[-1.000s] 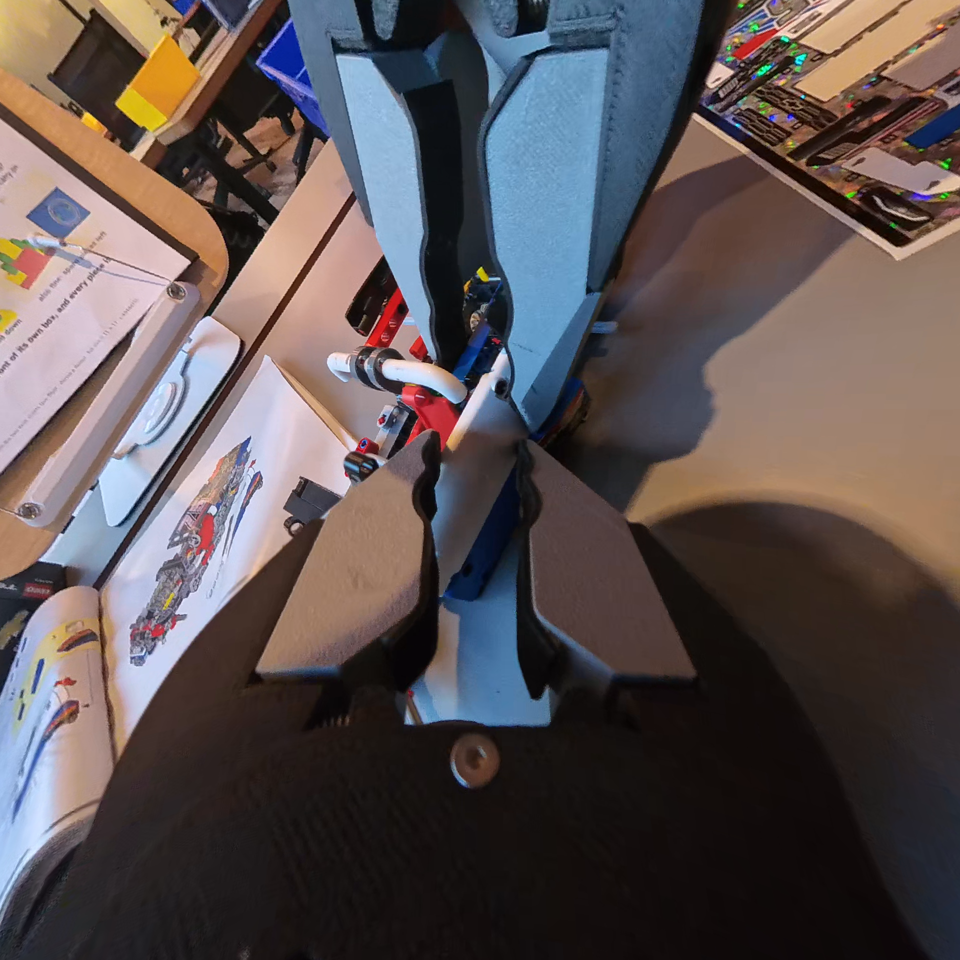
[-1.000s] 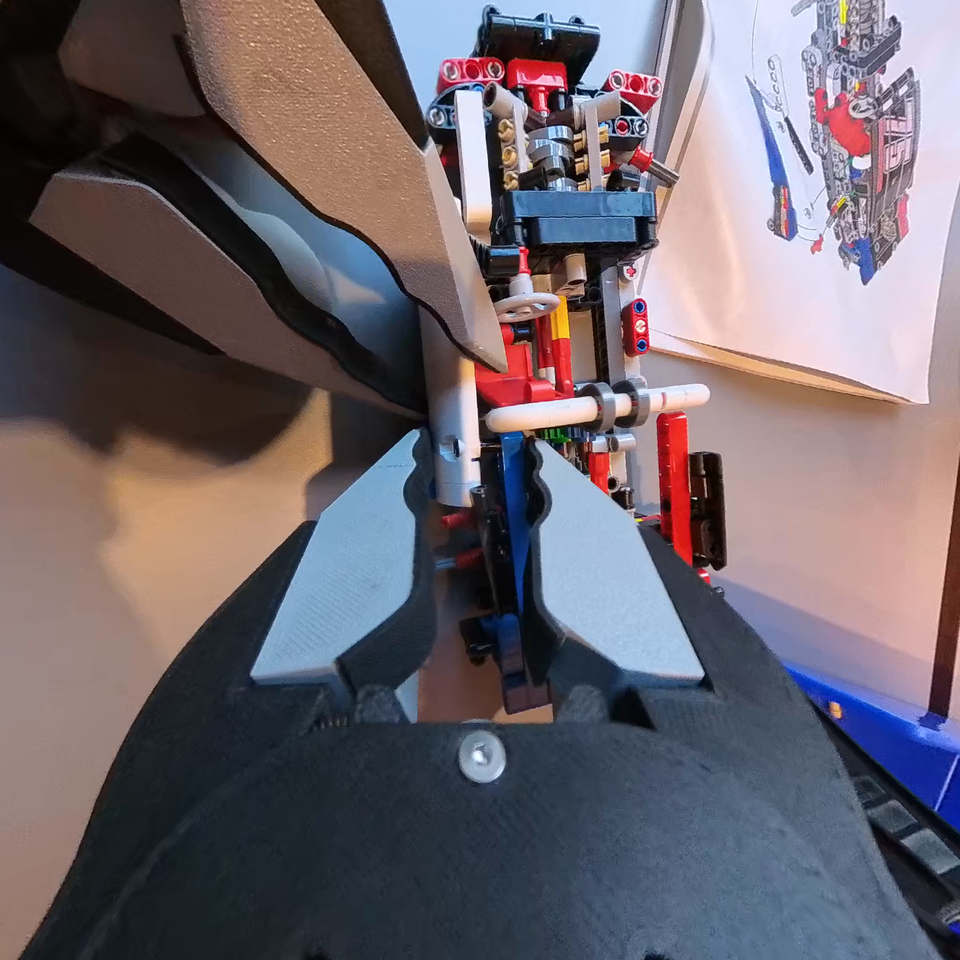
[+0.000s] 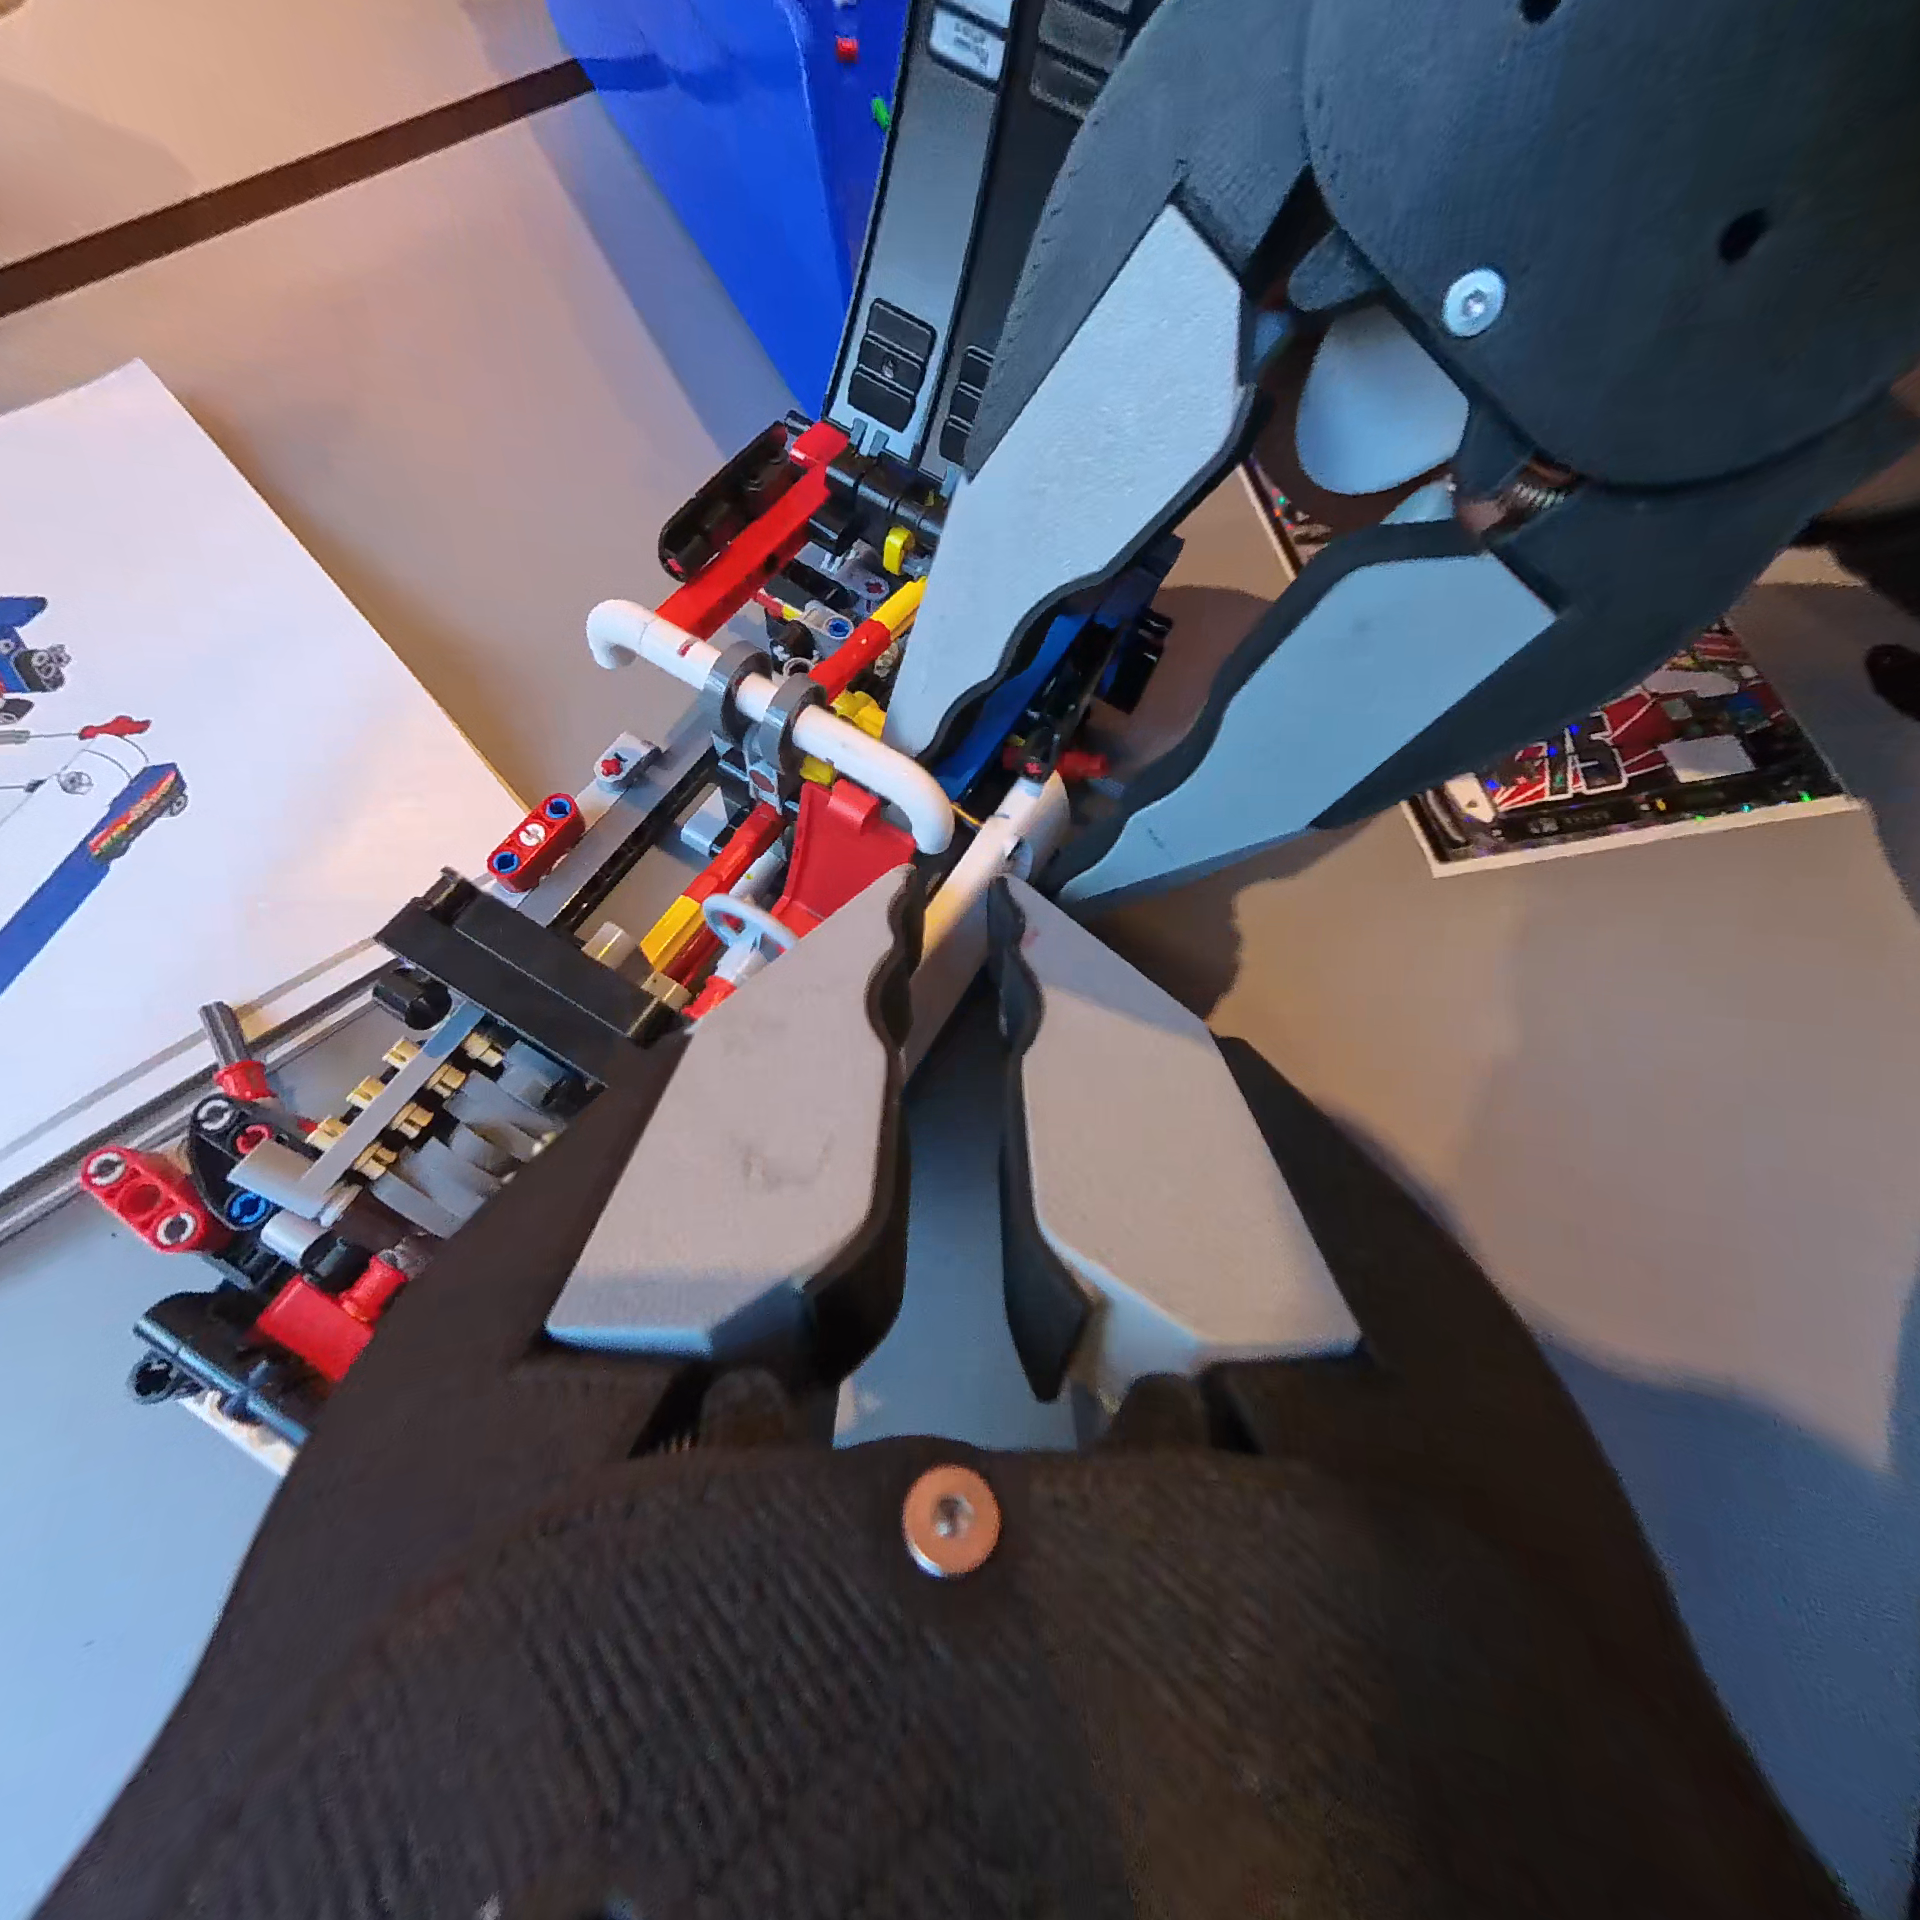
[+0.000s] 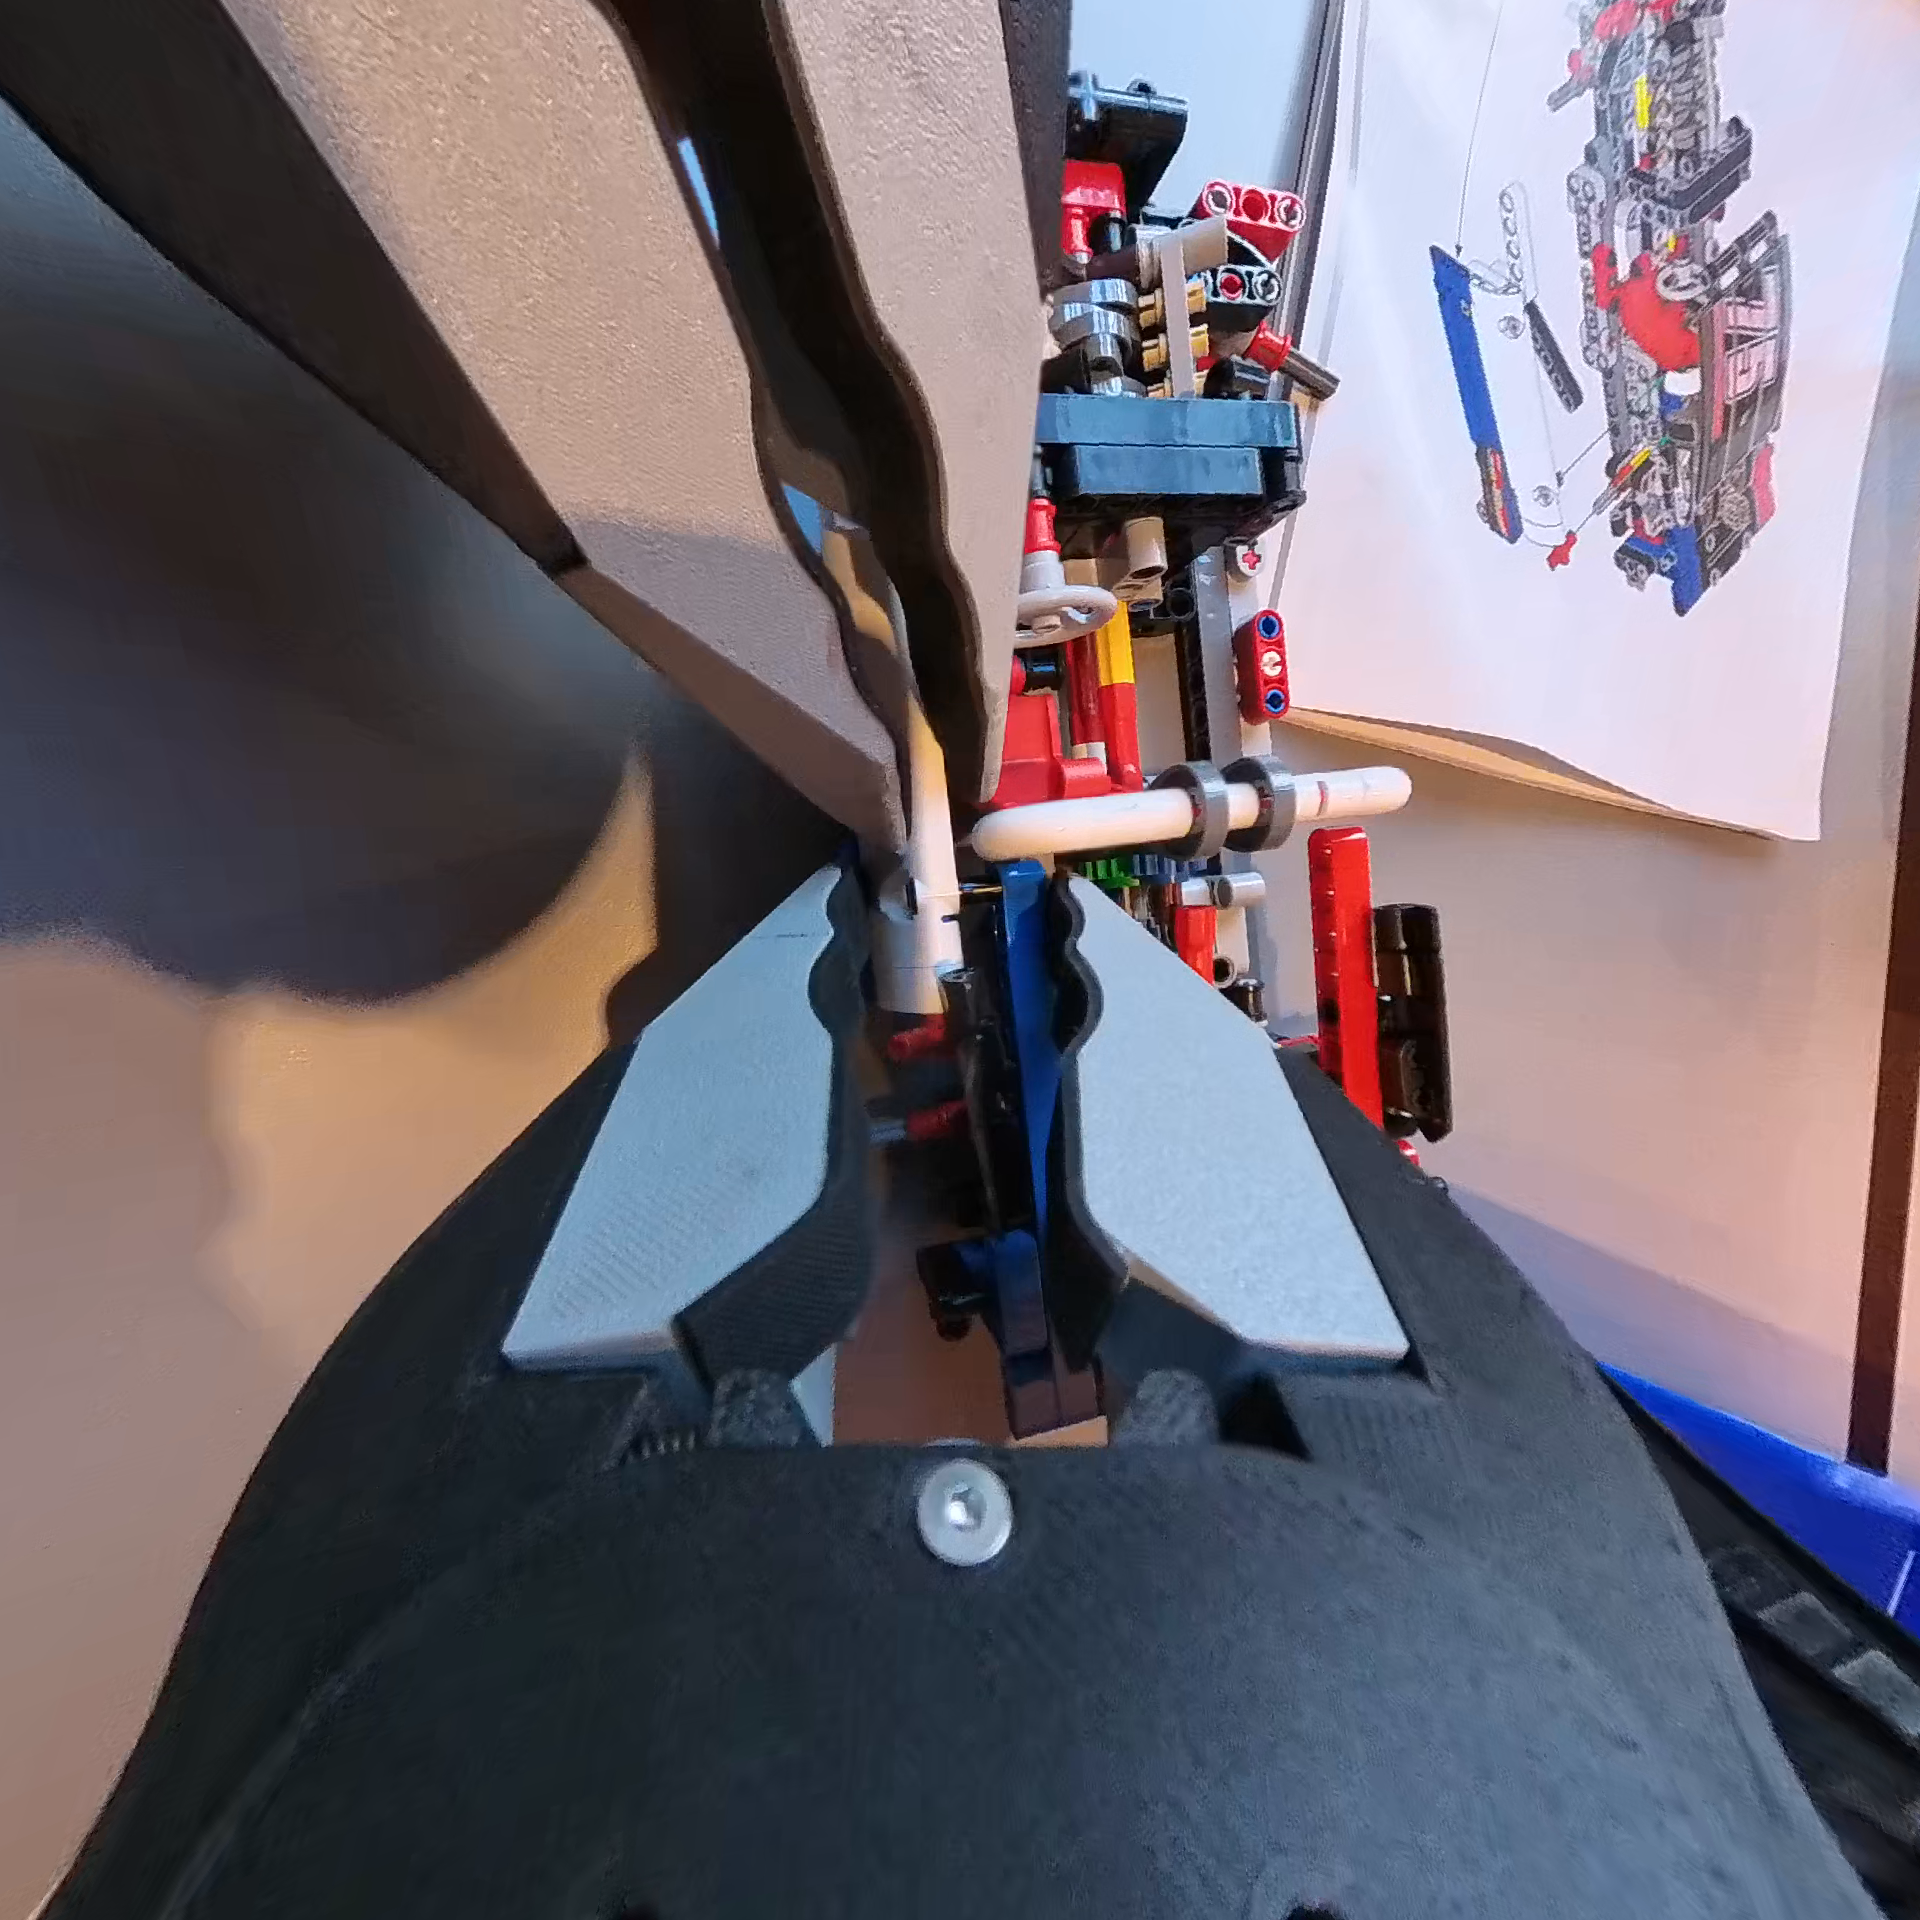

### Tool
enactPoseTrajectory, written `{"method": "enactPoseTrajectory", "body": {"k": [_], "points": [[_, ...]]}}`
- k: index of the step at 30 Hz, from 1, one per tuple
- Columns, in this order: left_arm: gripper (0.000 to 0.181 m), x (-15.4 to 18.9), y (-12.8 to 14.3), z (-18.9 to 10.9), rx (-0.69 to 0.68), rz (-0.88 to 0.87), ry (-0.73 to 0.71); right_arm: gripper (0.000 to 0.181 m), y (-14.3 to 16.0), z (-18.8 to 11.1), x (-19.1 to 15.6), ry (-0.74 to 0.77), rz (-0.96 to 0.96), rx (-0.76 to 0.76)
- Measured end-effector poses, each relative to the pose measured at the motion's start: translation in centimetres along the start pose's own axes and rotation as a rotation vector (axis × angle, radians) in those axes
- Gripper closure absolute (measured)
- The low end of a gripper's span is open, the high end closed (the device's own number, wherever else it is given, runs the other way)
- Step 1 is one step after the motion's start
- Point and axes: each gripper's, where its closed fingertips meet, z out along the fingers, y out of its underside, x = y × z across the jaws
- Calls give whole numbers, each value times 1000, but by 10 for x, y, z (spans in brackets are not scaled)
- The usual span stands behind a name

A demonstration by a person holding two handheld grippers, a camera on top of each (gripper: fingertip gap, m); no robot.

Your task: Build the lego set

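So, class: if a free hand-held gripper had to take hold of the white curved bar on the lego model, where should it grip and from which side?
Probably on the white curved bar's hooked free end, coming from the instruction sheet side. That end juts clear of the lego model beyond the two grey collars, while the other end bends in beside the red piece and both hand-held grippers.

The pale grey desk (image 3: 1558,1091) carries an open instruction sheet (image 3: 208,727) at the left of the frame, a glittery sticker sheet (image 3: 1662,769) at right, a blue bin (image 3: 727,156) at top, and the lego model (image 3: 582,987) in the middle.
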Motion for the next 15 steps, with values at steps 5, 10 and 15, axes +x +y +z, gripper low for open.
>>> {"method": "enactPoseTrajectory", "body": {"k": [5,10,15], "points": [[174,1,-1,0,11,-115,60,150,0,0,0,0,-43,-10],[176,0,-2,-1,-24,-251,142,150,-2,1,1,26,-27,20],[175,2,-1,-5,-96,-34,41,149,-4,0,-2,-13,-17,43]]}}
